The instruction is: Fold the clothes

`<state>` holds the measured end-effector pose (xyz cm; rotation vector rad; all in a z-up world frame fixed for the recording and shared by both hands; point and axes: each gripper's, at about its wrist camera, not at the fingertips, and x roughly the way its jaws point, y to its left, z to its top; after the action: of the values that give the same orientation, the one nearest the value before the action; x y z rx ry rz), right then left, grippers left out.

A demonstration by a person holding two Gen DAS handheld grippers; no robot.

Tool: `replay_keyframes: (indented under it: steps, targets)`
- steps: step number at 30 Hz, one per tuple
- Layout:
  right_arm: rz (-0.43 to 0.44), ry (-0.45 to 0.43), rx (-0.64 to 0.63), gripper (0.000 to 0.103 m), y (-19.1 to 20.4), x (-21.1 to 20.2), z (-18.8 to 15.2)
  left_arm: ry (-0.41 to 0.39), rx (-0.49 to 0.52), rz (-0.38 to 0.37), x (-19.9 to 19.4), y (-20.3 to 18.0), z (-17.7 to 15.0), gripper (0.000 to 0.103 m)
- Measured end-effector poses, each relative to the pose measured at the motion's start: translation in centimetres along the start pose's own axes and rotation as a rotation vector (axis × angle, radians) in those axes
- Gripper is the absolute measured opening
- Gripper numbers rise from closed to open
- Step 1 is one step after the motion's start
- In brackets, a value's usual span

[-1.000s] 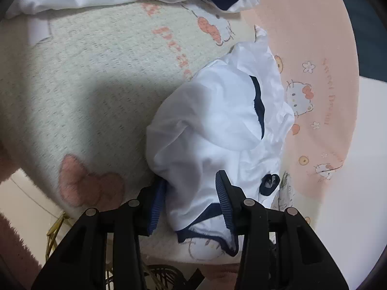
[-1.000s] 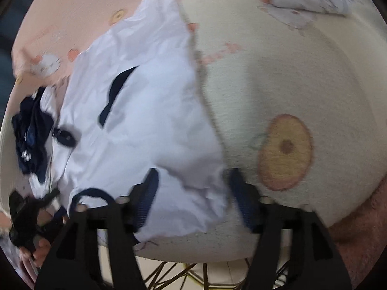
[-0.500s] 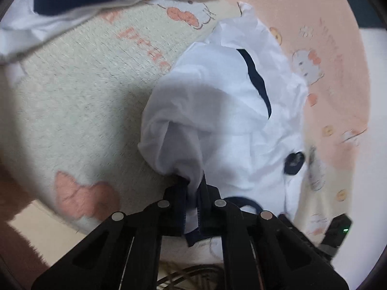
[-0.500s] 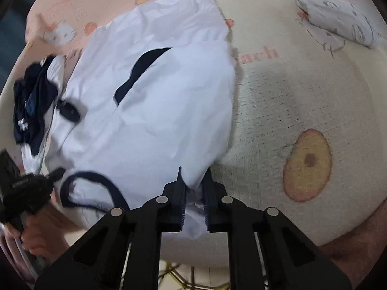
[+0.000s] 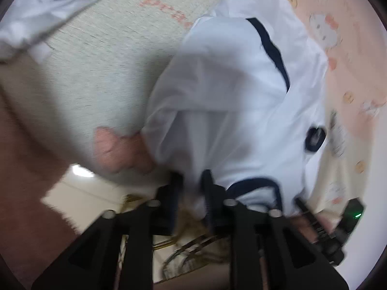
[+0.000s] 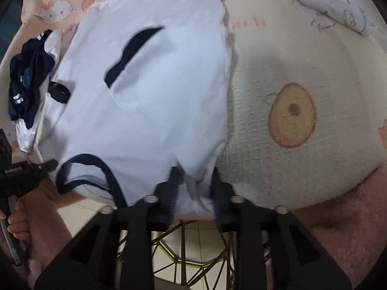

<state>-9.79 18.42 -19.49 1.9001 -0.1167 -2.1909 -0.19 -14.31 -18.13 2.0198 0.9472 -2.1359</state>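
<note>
White shirt (image 6: pixel 154 101) with navy trim is spread on the cartoon-print cloth (image 6: pixel 302 55) covering the table. Its near edge is seen between the opening jaws of the left tool (image 5: pixel 191 188) and right tool (image 6: pixel 193 188), both released.

Dim indoor light, soft shadows, motion blur, heavy fisheye warp w/ dark corners.

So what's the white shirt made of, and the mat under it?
The white shirt looks like thin, smooth woven cloth, maybe cotton or polyester: it creases sharply. The mat looks like nubby knit or terry, matte, with printed cartoons.
</note>
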Motion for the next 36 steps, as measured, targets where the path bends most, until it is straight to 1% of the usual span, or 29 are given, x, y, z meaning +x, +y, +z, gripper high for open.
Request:
replay_keyframes:
  steps: [3,5,7,8,9,10,11,12,14,16,17,19,20,22,23,25,26,27,29,30,32,33,34,36]
  targets:
    - [-0.001,-0.047,0.018,0.035,-0.4,-2.0,-0.3,-0.022,0.095,0.050,-2.1,-0.6,-0.5,0.035]
    - [-0.020,-0.113,0.021,0.035,-0.5,-3.7,0.0,-0.072,0.165,0.083,-3.4,-1.6,-0.2,0.035]
    - [-0.032,-0.189,-0.010,0.035,0.3,-5.2,1.1,-0.142,0.250,0.094,-4.1,-2.9,0.7,0.035]
    - [-0.026,-0.220,-0.031,0.037,0.5,-5.7,1.6,-0.164,0.279,0.083,-3.8,-3.7,1.4,0.035]
    - [-0.006,-0.242,-0.057,0.038,0.2,-6.4,1.9,-0.167,0.302,0.072,-3.0,-4.5,2.2,0.035]
    - [0.010,-0.249,-0.083,0.038,0.2,-6.0,2.5,-0.156,0.322,0.066,-2.0,-5.1,3.0,0.035]
    - [0.005,-0.235,-0.109,0.038,0.8,-4.9,3.3,-0.148,0.333,0.069,-1.1,-5.7,3.7,0.035]
    - [-0.005,-0.217,-0.134,0.038,1.3,-3.7,4.1,-0.138,0.329,0.093,-0.4,-6.1,4.0,0.035]
    - [-0.059,-0.150,-0.164,0.038,1.1,-1.1,4.2,-0.093,0.326,0.157,1.1,-6.3,4.1,0.035]
    - [-0.048,-0.116,-0.144,0.039,0.7,-0.5,3.8,-0.045,0.358,0.175,1.5,-6.0,3.4,0.035]
    - [-0.042,-0.098,-0.134,0.039,0.5,-0.2,3.6,-0.031,0.363,0.164,1.4,-6.0,3.2,0.035]
    - [-0.028,-0.066,-0.116,0.039,0.1,0.3,3.1,-0.030,0.346,0.085,0.3,-6.1,3.4,0.035]
    - [-0.003,-0.067,-0.112,0.040,-0.1,0.0,2.9,-0.050,0.343,0.059,-0.3,-6.3,3.7,0.035]
    - [0.047,-0.110,-0.086,0.040,-0.2,-1.0,3.3,-0.145,0.352,0.047,-1.7,-7.1,4.8,0.035]
    - [0.068,-0.132,-0.069,0.040,-0.3,-1.5,3.8,-0.173,0.353,0.053,-1.9,-7.4,5.6,0.035]
    - [0.089,-0.187,-0.037,0.040,-0.4,-2.3,5.2,-0.160,0.343,0.095,-0.7,-7.7,7.4,0.035]
    - [0.091,-0.212,-0.026,0.045,-0.4,-2.5,5.9,-0.131,0.346,0.116,0.1,-8.0,7.8,0.034]
    - [0.076,-0.217,-0.024,0.048,-0.2,-2.1,6.9,-0.111,0.373,0.145,0.8,-8.4,7.9,0.033]
    - [0.045,-0.174,-0.042,0.048,-0.2,-0.5,8.4,-0.074,0.437,0.205,1.8,-9.3,7.9,0.033]
    - [0.041,-0.137,-0.061,0.048,-0.3,0.1,8.8,-0.066,0.477,0.217,1.6,-9.9,8.0,0.033]
    - [0.038,-0.072,-0.098,0.048,-0.5,1.1,9.7,-0.070,0.528,0.182,0.4,-10.7,8.5,0.033]
    - [0.065,-0.084,-0.113,0.047,-0.4,0.2,10.1,-0.084,0.540,0.160,-0.3,-11.0,9.1,0.034]
    - [0.090,-0.095,-0.113,0.047,-0.5,-0.5,10.6,-0.117,0.532,0.132,-1.4,-11.0,10.3,0.034]
    - [0.134,-0.138,-0.092,0.048,-1.1,-2.3,12.4,-0.194,0.498,0.104,-2.8,-11.0,13.5,0.035]
